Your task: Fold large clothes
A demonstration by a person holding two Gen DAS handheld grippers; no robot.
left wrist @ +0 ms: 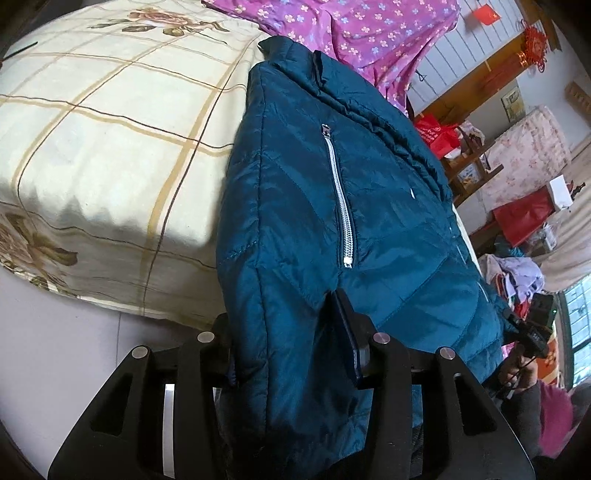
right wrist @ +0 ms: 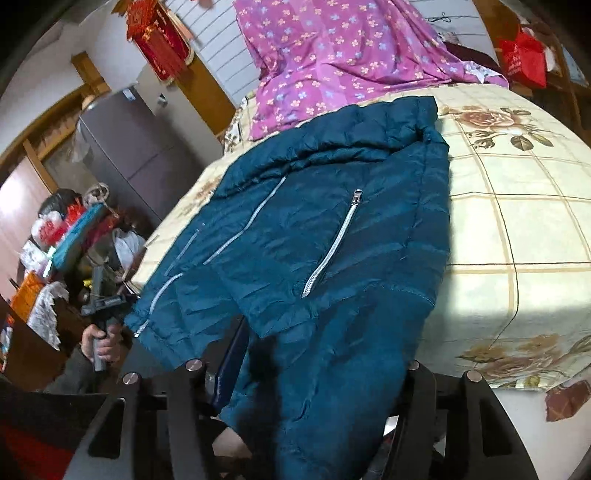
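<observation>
The teal padded jacket [left wrist: 332,221] lies spread on the bed [left wrist: 110,129], its lower part hanging over the near edge. A silver pocket zipper [left wrist: 340,199] runs down its front, and the collar end points toward the purple flowered cloth [left wrist: 351,33] bunched at the far side. The bedspread is cream with tan checks and rose prints. The left claw [left wrist: 280,339] has its jaws spread, a thick fold of the jacket's hem between them; whether the pads press on it, I cannot tell. The right claw [right wrist: 321,365] is spread too, jacket fabric draped between its fingers, grip unclear. In the right wrist view, a hand [right wrist: 101,341] holds the other tool's handle beside the bed. Red bags and clutter sit beyond.
</observation>
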